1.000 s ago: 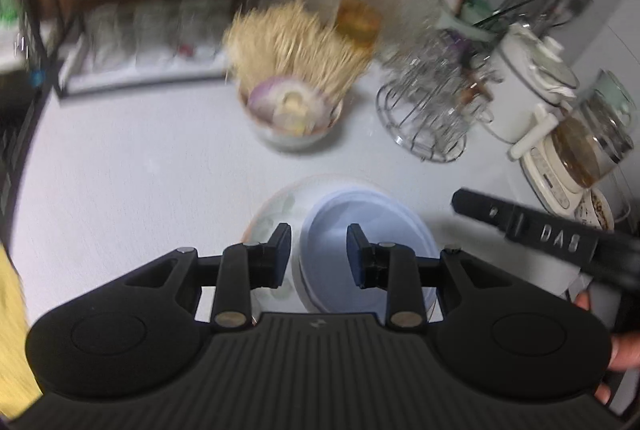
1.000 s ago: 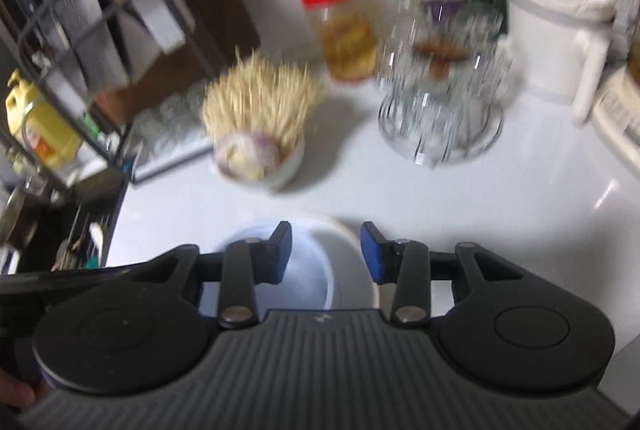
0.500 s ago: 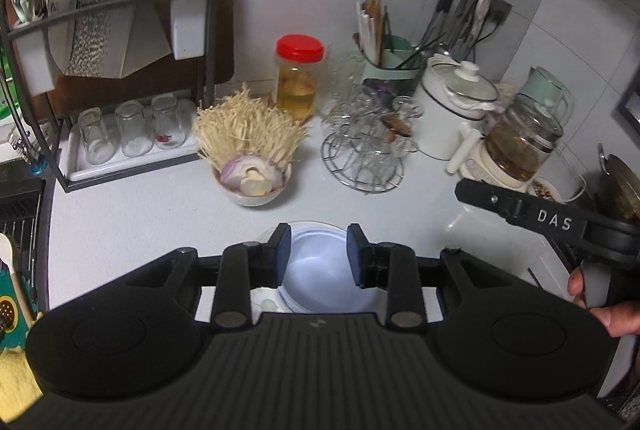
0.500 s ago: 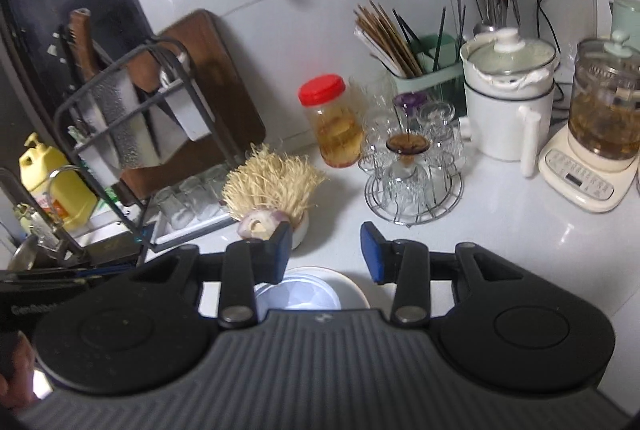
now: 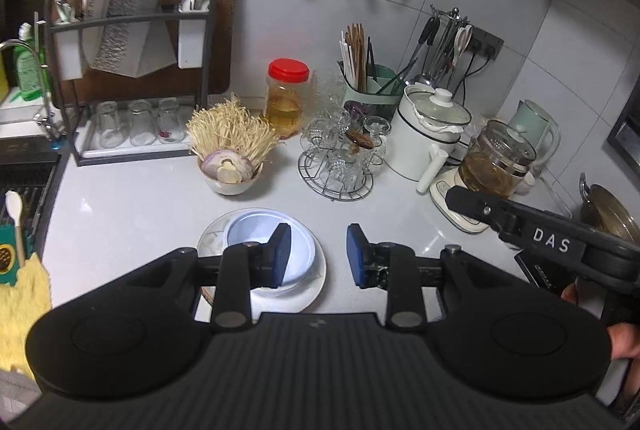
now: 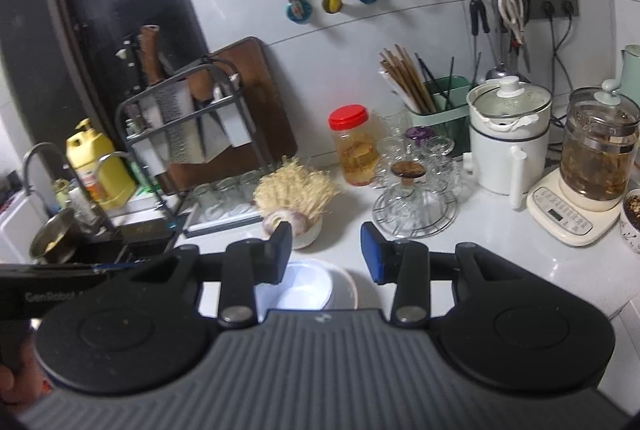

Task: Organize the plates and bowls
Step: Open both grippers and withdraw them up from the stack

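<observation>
A pale blue bowl (image 5: pixel 256 230) sits inside a white plate (image 5: pixel 312 290) on the white counter, partly hidden behind my left finger. My left gripper (image 5: pixel 318 256) is open and empty, raised above the counter just right of the bowl. The right gripper's body (image 5: pixel 540 234) reaches in from the right side of the left wrist view. In the right wrist view the bowl (image 6: pixel 308 286) and plate (image 6: pixel 346 290) lie low, below my right gripper (image 6: pixel 326 252), which is open and empty.
A small bowl with onion, garlic and enoki mushrooms (image 5: pixel 232 162) stands behind the plate. A wire glass rack (image 5: pixel 340 162), red-lidded jar (image 5: pixel 286 96), white cooker (image 5: pixel 428 134), tea kettle (image 5: pixel 496 166), knife rack (image 5: pixel 132 66) and sink (image 5: pixel 20 182) ring the counter.
Both grippers have risen and pulled back from the bowl and plate, so more of the wall and counter shows. The stacked bowl and plate stay on the counter.
</observation>
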### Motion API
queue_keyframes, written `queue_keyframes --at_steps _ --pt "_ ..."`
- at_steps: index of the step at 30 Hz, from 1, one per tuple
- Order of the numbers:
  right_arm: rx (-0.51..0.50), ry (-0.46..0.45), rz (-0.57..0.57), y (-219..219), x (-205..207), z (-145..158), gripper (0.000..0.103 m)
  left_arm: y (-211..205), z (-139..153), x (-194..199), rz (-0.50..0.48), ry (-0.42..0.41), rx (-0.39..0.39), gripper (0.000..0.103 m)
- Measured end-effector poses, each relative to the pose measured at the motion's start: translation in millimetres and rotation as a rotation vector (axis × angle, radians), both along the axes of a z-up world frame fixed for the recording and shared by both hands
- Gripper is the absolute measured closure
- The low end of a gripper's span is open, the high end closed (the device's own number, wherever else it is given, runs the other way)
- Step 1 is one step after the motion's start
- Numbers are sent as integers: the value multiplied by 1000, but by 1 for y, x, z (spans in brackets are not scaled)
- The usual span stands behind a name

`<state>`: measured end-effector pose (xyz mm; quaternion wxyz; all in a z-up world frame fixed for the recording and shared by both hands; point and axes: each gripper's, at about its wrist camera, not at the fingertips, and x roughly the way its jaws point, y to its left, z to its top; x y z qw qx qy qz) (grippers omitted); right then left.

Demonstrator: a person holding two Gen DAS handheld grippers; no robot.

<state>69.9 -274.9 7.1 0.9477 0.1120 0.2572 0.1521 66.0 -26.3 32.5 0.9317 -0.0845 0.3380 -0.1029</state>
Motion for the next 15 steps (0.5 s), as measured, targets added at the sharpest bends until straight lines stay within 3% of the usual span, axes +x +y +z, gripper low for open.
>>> queue_keyframes --at_steps 3,15 --pt "-27 -28 29 -3 -15 2 61 -9 -1 -19 39 -19 34 68" --pt "-15 -33 51 -23 -69 -12 61 -22 -8 -91 131 -5 32 68"
